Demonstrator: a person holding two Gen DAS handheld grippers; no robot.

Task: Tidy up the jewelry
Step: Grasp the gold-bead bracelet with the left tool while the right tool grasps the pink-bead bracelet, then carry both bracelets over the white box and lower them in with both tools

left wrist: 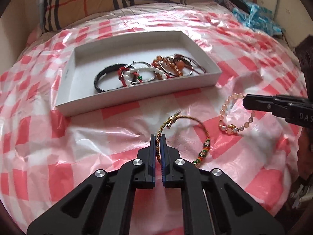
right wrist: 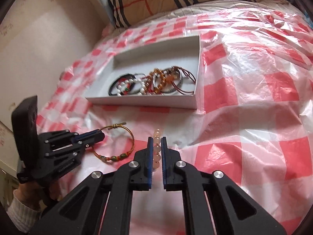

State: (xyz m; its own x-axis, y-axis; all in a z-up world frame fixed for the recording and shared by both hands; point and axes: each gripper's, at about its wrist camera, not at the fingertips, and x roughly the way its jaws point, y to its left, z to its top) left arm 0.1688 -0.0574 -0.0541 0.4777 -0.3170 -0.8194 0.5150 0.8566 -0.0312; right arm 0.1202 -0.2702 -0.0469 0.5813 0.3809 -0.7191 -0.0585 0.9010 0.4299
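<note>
In the left wrist view, the left gripper [left wrist: 158, 138] is pinching the braided cord bracelet [left wrist: 182, 135] between its nearly closed jaws, the rest of the loop lying on the red-and-white checked plastic sheet [left wrist: 58, 137] covering the bed. The white box [left wrist: 137, 98] is sitting just beyond, holding a heap of bracelets [left wrist: 144, 72]. To the right, the right gripper [left wrist: 245, 101] is reaching onto the pink bead bracelet [left wrist: 234, 115]. In the right wrist view, the right gripper [right wrist: 156, 139] is clamping the pink bead bracelet [right wrist: 157, 148], 4 beads showing between its jaws. The left gripper [right wrist: 101, 135] is gripping the braided cord bracelet [right wrist: 119, 145] nearby, below the white box [right wrist: 144, 99]. A plaid pillow [right wrist: 156, 2] is lying behind.
</note>
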